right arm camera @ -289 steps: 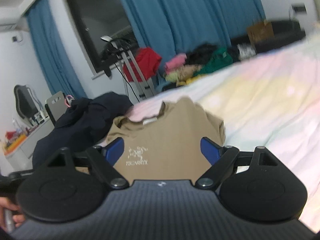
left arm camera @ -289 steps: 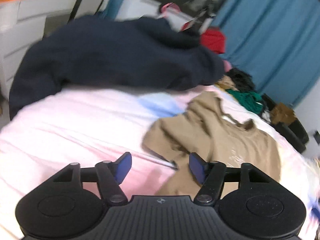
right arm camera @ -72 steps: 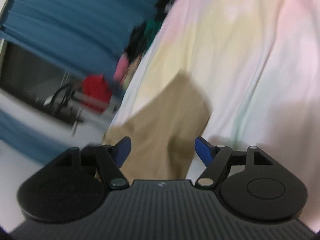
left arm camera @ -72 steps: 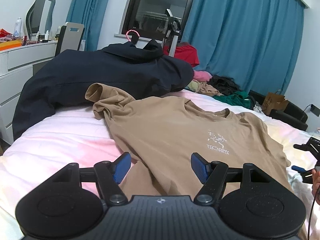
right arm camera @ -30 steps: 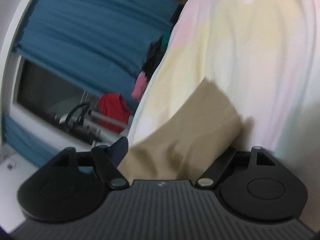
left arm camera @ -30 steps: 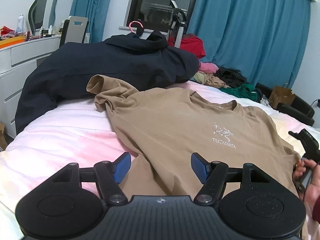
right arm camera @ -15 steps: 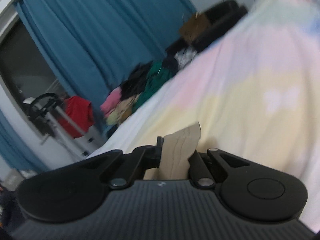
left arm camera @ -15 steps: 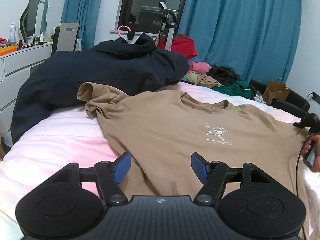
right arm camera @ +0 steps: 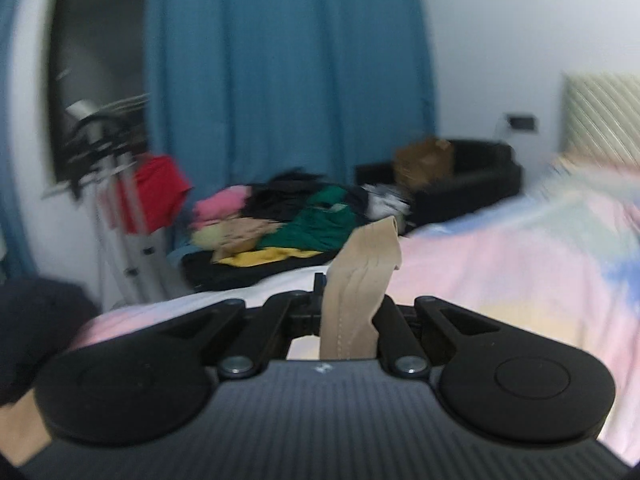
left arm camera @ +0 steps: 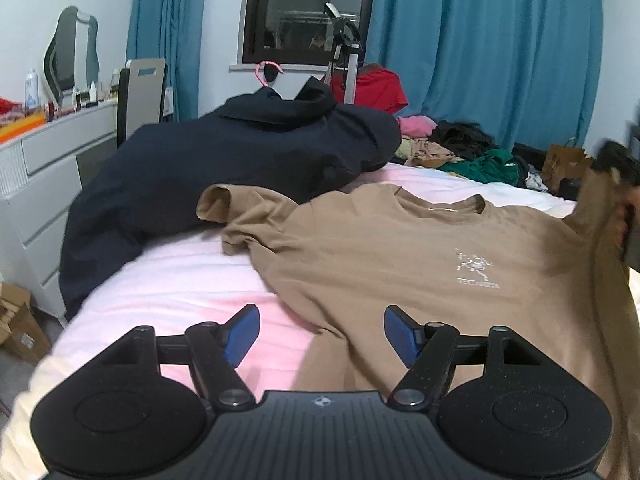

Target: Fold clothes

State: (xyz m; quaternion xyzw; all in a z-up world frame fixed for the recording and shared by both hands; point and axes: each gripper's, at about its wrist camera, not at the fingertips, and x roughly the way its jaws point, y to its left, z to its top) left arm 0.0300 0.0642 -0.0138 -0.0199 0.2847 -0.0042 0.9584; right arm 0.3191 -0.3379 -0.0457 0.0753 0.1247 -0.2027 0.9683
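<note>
- Nearest the lens in the left wrist view, the left gripper [left arm camera: 322,334] hangs low at 6 o'clock, jaws opening, blue pads spread wide with nothing pinched; only the hem of the shirt lies under the gap.
- Just past it, the tan cotton T-shirt with a small white chest logo [left arm camera: 400,256] lies face up on the pink pastel bed sheet [left arm camera: 192,280], collar toward 12 o'clock, one sleeve bunched at 10 o'clock.
- Over at 3 o'clock, the shirt's far sleeve is lifted off the bed, and the hand that carries the other tool shows there, blurred.
- Switch to the right wrist view: the right gripper [right arm camera: 348,304] is pressed tight together, pinching a strip of that tan fabric [right arm camera: 360,280], which sticks up between the fingers.
- Step in hand, by my read: the first side fold, with the right sleeve raised, ready to swing across the chest.
- The next move calls for carrying that sleeve over toward the logo and laying it flat, while the left gripper comes down to pin or grab the hem side.
- Farther back, a dark navy jacket [left arm camera: 224,168] is heaped at 11 o'clock, touching the bunched sleeve.
- Farthest, teal curtains [left arm camera: 480,48] and a heap of mixed clothes [right arm camera: 280,224].
</note>
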